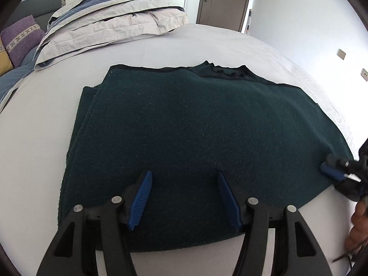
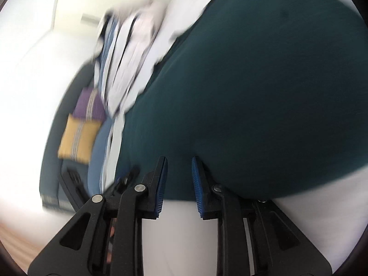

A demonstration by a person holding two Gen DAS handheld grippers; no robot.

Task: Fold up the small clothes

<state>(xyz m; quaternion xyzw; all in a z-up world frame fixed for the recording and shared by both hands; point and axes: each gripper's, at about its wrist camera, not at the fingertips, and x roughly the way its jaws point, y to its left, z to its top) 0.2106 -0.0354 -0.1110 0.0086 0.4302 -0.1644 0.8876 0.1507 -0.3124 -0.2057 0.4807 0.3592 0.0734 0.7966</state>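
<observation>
the dark green sweater (image 1: 202, 142) lies flat on the pale bed (image 1: 41, 142), its collar on the far side from both grippers. its left side already looks folded inward; the lengthwise fold is judged still to come. the left gripper (image 1: 185, 177) hovers wide open over the near hem, gripping nothing. the right gripper (image 2: 179, 161) sits at the near right corner, jaws narrowly apart. blur hides whether cloth is pinched.
</observation>
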